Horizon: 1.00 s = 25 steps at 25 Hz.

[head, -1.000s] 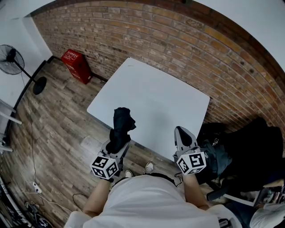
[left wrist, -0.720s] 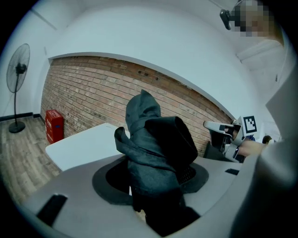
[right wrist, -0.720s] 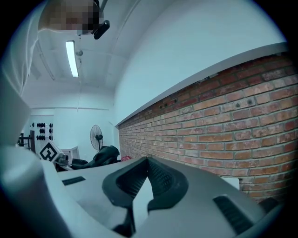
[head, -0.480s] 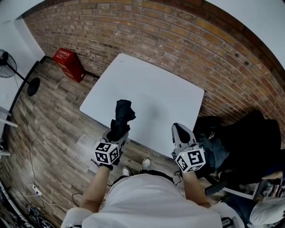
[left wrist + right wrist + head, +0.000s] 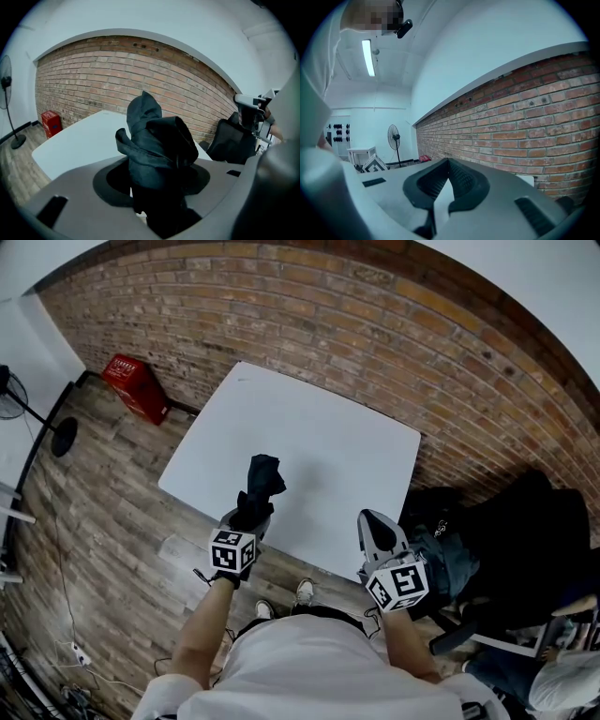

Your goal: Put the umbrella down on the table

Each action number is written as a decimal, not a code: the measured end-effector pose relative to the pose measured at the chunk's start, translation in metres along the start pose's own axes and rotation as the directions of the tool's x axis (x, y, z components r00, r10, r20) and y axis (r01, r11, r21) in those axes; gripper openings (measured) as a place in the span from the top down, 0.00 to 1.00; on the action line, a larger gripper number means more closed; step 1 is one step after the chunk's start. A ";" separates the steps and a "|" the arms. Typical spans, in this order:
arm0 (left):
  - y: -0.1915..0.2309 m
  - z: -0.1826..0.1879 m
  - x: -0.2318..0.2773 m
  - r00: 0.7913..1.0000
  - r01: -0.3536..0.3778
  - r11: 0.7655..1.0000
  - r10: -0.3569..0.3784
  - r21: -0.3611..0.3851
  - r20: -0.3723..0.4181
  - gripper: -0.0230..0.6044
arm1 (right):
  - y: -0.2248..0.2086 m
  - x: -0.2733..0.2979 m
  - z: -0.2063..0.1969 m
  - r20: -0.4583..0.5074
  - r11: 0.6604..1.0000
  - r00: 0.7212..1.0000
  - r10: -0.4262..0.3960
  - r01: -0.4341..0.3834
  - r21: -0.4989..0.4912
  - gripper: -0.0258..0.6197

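Note:
A folded black umbrella (image 5: pixel 261 486) sticks up and forward out of my left gripper (image 5: pixel 251 517), which is shut on its lower part. It hangs over the near left edge of the white table (image 5: pixel 309 427). In the left gripper view the umbrella's bunched fabric (image 5: pixel 157 145) fills the gap between the jaws of the left gripper (image 5: pixel 157 192), with the table (image 5: pixel 79 140) beyond. My right gripper (image 5: pixel 367 518) sits at the table's near right edge, shut, with nothing in it. In the right gripper view the tips of the right gripper (image 5: pixel 447 162) meet.
A brick wall (image 5: pixel 375 343) runs behind the table. A red crate (image 5: pixel 134 387) stands on the wooden floor at the left, near a fan's stand (image 5: pixel 58 432). Black bags and a chair (image 5: pixel 506 540) crowd the right side.
My left gripper has sunk and moved forward toward the table with the umbrella still in it. The right gripper has shifted only slightly.

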State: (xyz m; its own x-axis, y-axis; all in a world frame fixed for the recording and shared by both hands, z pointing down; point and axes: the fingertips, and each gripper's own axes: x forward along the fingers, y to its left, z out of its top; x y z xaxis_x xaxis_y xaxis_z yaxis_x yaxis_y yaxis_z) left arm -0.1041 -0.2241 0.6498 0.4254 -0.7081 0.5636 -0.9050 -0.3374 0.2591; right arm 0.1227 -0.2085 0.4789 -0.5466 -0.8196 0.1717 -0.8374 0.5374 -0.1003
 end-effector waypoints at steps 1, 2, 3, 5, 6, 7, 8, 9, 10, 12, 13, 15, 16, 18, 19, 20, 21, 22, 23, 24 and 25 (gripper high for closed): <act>0.000 0.001 0.006 1.000 -0.001 1.000 0.001 0.012 -0.009 0.58 | -0.002 -0.001 -0.001 0.002 1.000 1.000 -0.004 0.004 0.002 0.93; 0.001 0.001 0.011 1.000 -0.001 1.000 0.001 0.024 -0.017 0.58 | -0.004 -0.002 -0.001 0.004 1.000 1.000 -0.007 0.007 0.004 0.93; 0.001 0.002 0.016 1.000 -0.002 0.999 0.003 0.034 -0.027 0.58 | -0.006 -0.002 -0.002 0.007 1.000 1.000 -0.009 0.009 0.006 0.93; 0.002 0.002 0.026 0.999 -0.007 0.999 0.009 0.045 -0.048 0.58 | -0.008 -0.004 -0.003 0.008 1.000 1.000 -0.010 0.009 0.009 0.93; 0.003 0.001 0.031 0.998 -0.011 0.999 0.014 0.047 -0.059 0.58 | -0.009 -0.005 -0.004 0.006 1.000 1.000 -0.012 0.012 0.012 0.93; 0.004 0.000 0.036 0.997 -0.016 0.999 0.019 0.048 -0.069 0.58 | -0.011 -0.005 -0.005 0.002 1.000 1.000 -0.017 0.017 0.016 0.93; 0.006 -0.001 0.040 0.996 -0.021 0.999 0.025 0.049 -0.080 0.58 | -0.013 -0.006 -0.007 -0.002 1.000 1.000 -0.023 0.023 0.021 0.93; 0.007 -0.002 0.044 0.995 -0.025 0.998 0.029 0.051 -0.091 0.58 | -0.015 -0.007 -0.008 -0.004 0.999 1.000 -0.028 0.028 0.024 0.93; 0.008 -0.003 0.048 0.994 -0.028 0.998 0.034 0.054 -0.101 0.58 | -0.017 -0.007 -0.008 -0.004 0.999 1.000 -0.029 0.029 0.025 0.93; 0.009 -0.005 0.055 0.992 -0.035 0.997 0.042 0.063 -0.119 0.58 | -0.021 -0.008 -0.009 -0.002 0.999 1.000 -0.030 0.030 0.024 0.93; 0.009 -0.005 0.059 0.991 -0.038 0.997 0.046 0.067 -0.126 0.58 | -0.024 -0.008 -0.009 -0.003 0.999 1.000 -0.031 0.031 0.025 0.93; 0.009 -0.005 0.066 0.989 -0.041 0.997 0.050 0.071 -0.141 0.58 | -0.029 -0.009 -0.011 -0.008 0.999 0.999 -0.037 0.037 0.029 0.93; 0.010 -0.005 0.069 0.988 -0.041 0.996 0.051 0.075 -0.147 0.58 | -0.030 -0.009 -0.011 -0.010 0.999 0.999 -0.037 0.037 0.031 0.93; 0.013 -0.002 0.075 0.986 -0.042 0.995 0.055 0.087 -0.158 0.58 | -0.031 -0.007 -0.012 -0.011 0.999 0.999 -0.031 0.031 0.032 0.93; 0.014 -0.001 0.078 0.985 -0.043 0.995 0.058 0.092 -0.163 0.58 | -0.031 -0.006 -0.012 -0.011 0.999 1.000 -0.027 0.028 0.033 0.93; 0.016 0.001 0.081 0.984 -0.046 0.994 0.062 0.096 -0.168 0.58 | -0.031 -0.004 -0.012 -0.011 0.999 1.000 -0.024 0.025 0.033 0.93; 0.017 0.003 0.084 0.983 -0.050 0.994 0.066 0.097 -0.173 0.58 | -0.032 -0.003 -0.013 -0.011 0.999 1.000 -0.021 0.021 0.033 0.93; 0.018 0.004 0.087 0.982 -0.053 0.994 0.069 0.095 -0.177 0.58 | -0.032 -0.002 -0.013 -0.011 0.999 1.000 -0.018 0.018 0.032 0.93; 0.020 0.005 0.090 0.981 -0.055 0.994 0.071 0.091 -0.183 0.58 | -0.033 -0.001 -0.012 -0.011 0.999 1.000 -0.016 0.016 0.032 0.93; 0.021 0.005 0.092 0.979 -0.058 0.994 0.074 0.090 -0.189 0.58 | -0.033 -0.001 -0.012 -0.012 0.999 1.000 -0.016 0.016 0.032 0.93; 0.021 0.005 0.095 0.977 -0.059 0.994 0.077 0.093 -0.197 0.58 | -0.034 0.000 -0.012 -0.011 0.999 1.000 -0.014 0.015 0.031 0.93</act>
State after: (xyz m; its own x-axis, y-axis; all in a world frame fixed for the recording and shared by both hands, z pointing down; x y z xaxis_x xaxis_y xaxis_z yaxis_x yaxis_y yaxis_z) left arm -0.0831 -0.3016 0.7044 0.3450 -0.5960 0.7251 -0.9242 -0.3507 0.1514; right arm 0.1513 -0.2240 0.4941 -0.5343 -0.8250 0.1841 -0.8452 0.5189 -0.1279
